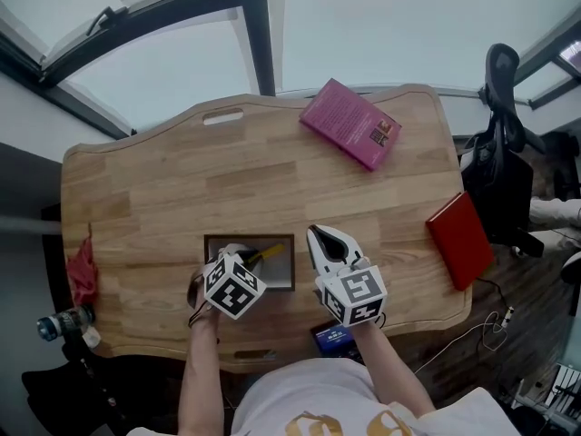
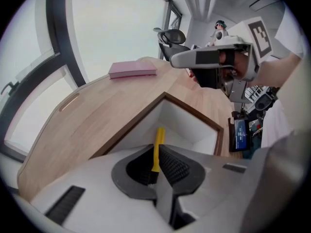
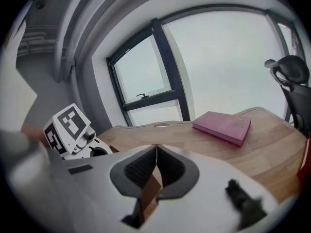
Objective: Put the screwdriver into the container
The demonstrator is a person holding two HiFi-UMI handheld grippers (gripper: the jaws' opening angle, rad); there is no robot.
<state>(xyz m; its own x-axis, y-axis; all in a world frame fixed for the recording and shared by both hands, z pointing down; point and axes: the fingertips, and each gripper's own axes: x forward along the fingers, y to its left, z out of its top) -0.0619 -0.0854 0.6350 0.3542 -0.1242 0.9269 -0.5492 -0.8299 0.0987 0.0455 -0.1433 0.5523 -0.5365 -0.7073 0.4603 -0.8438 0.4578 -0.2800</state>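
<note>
Jaws of the left gripper are pinched tight on the screwdriver, w/ its yellow handle sticking out past the tips. In the head view the left gripper sits at the near-left of the container and the screwdriver lies slanted over the white inside. Can't tell if it touches the bottom. The container is a shallow white box w/ a dark brown rim, on the near-middle of the wooden table.

The right gripper has its jaws pressed together w/ nothing btwn them. The right gripper is just right of the container, apart from it.

Other stuff: pink book at the far side, red book at the right edge, red cloth at the left edge, small dark device at the near edge. Office chair stands off the right side. All well clear of the container.
</note>
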